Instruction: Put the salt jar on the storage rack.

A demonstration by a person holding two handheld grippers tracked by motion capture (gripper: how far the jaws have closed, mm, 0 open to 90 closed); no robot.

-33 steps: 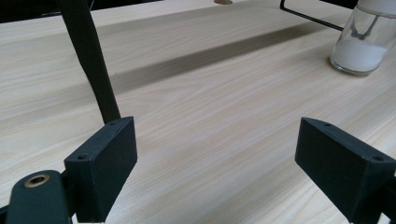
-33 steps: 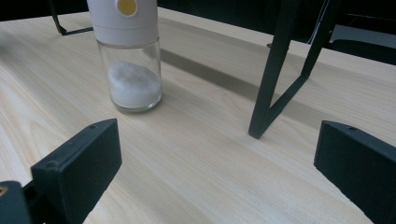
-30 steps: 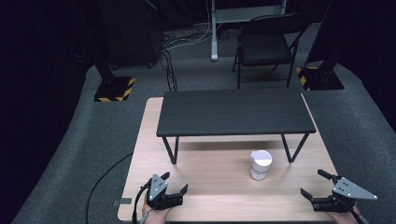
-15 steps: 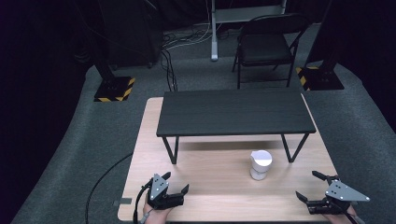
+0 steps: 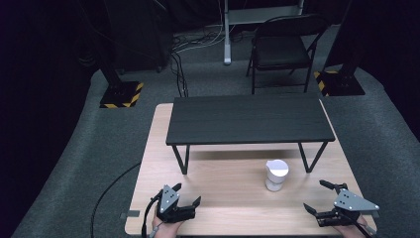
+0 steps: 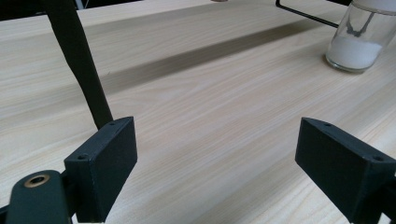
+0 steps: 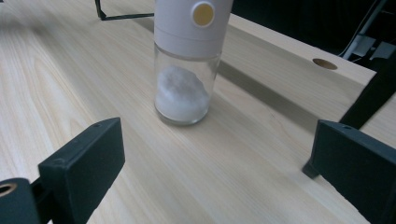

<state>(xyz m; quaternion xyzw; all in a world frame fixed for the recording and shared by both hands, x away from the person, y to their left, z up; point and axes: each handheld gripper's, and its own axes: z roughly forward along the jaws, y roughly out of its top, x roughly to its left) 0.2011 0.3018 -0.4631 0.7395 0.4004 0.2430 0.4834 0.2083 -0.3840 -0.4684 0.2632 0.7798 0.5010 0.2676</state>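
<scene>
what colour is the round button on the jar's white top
Yellowish gold, a round button on the jar's white top, clearest in the right gripper view.

We see the high view dim at its margins: the dark grey carpeted floor fades to near black at the left and right edges, while the pale wooden tabletop is evenly lit from above. The low black rectangular shelf on thin metal legs casts a soft shadow band on the wood beneath it. This view is soft and slightly grainy. In the right gripper view the clear glass jar with a white cap looks mildly blurred, and the wood's far corner smears.
</scene>
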